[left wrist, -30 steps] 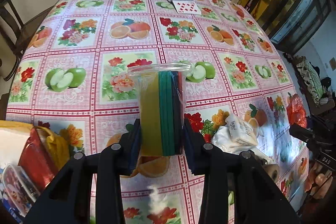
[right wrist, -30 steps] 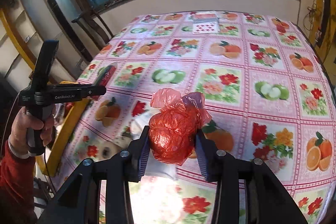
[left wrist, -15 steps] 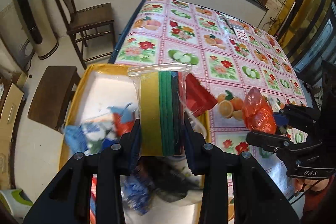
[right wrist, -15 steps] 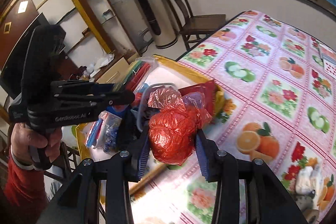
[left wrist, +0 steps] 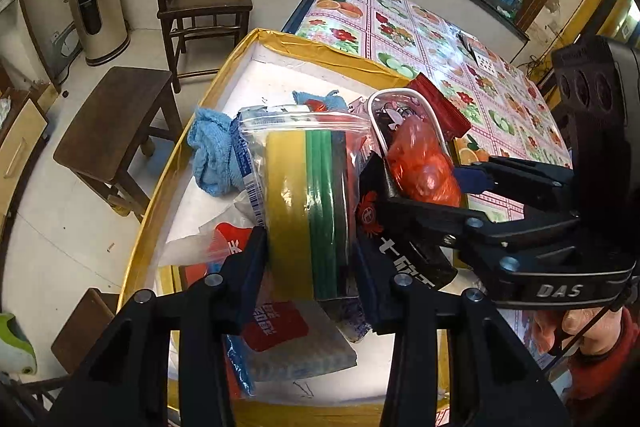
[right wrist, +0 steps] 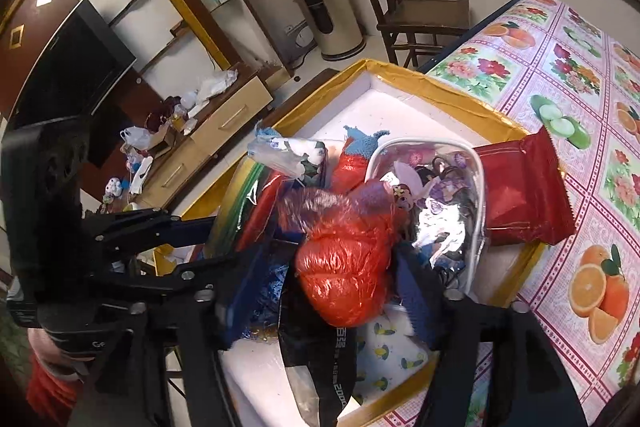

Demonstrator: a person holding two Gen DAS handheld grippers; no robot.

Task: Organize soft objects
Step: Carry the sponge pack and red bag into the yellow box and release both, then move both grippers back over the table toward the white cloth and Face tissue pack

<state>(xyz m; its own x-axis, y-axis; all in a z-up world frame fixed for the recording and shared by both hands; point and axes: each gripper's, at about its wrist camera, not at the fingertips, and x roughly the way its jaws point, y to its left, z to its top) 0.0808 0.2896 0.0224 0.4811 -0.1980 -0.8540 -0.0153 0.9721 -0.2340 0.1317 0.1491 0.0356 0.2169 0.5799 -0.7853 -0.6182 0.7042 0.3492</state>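
Yellow-rimmed box (left wrist: 320, 45) sits at the worktop (left wrist: 436, 27) edge, already crowded with a blue cloth (left wrist: 212, 157), a clear pouch (left wrist: 404, 115), a red packet (left wrist: 438, 107) propped over its rim, and flat packets at the near end. Both loads hang above it. The left gripper (left wrist: 310, 255) has its jaws pinching a zip bag (left wrist: 308, 195) of yellow and green sponges; the right gripper (right wrist: 344, 279) has its jaws pinching a red bundle (right wrist: 344, 267) of crinkled plastic, just over the pouch.

Risk first: the two tools are very close, the right one's fingers nearly against the side of the zip bag in the left view. Lowering both together could knock them into each other or trap one load under the other. The bundle is slick and rounded, so dropped on the domed pouch it would likely roll, possibly over the rim onto the worktop. The tall zip bag may tip if set on end atop the heap.

Room: bare white floor of the box shows mostly at its far end, beyond the cloth, and a little at the near end. The far-left rim overhangs the room's floor, near a stool (left wrist: 116, 119), so anything pushed that way could fall off.
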